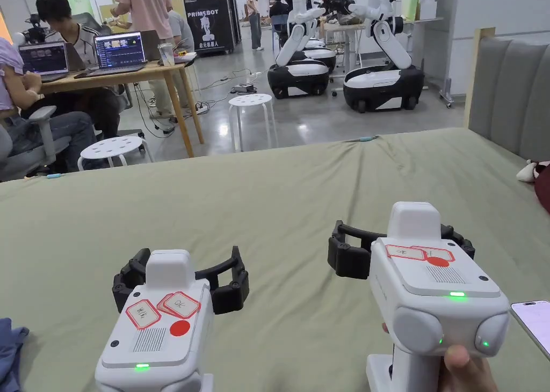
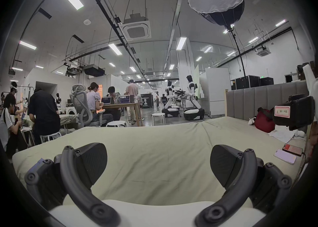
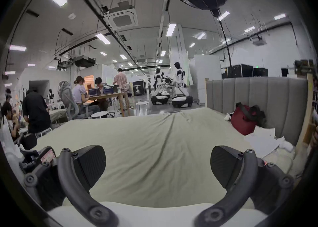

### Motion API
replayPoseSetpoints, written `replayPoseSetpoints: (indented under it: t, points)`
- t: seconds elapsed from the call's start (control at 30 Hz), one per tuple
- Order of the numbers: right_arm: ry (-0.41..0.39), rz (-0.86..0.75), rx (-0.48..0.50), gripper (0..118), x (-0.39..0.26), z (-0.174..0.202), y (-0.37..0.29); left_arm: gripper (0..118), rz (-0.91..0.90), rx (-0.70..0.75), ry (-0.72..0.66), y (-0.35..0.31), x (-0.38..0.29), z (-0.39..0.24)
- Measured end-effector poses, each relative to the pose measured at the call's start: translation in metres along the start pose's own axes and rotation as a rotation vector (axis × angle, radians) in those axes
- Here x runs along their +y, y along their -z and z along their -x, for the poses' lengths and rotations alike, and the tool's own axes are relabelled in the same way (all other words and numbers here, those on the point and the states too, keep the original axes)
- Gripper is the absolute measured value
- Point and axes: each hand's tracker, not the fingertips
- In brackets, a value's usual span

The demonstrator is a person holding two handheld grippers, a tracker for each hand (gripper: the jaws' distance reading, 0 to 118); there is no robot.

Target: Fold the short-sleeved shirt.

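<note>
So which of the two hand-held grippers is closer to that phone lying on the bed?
Right. The right hand-held gripper hovers just left of the phone at the bed's right edge; the left hand-held gripper is farther left, across the green sheet.

left tool [image 1: 180, 275] open | right tool [image 1: 400, 245] open | above green sheet [image 1: 279, 194]

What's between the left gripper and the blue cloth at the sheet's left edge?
Nothing visible. Bare pale-green bedsheet separates the open left gripper from the crumpled blue cloth, which the head view crops; whether it's the shirt is unclear.
</note>
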Motion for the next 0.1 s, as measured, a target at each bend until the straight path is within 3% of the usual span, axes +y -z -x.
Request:
replayPoseSetpoints:
  t: [0.1]
  points:
    - [-0.023, 0.008, 0.002, 118, 0.0008, 0.0011, -0.0005, 118, 0.000, 0.003, 0.000, -0.0011, 0.0005, 0.0017]
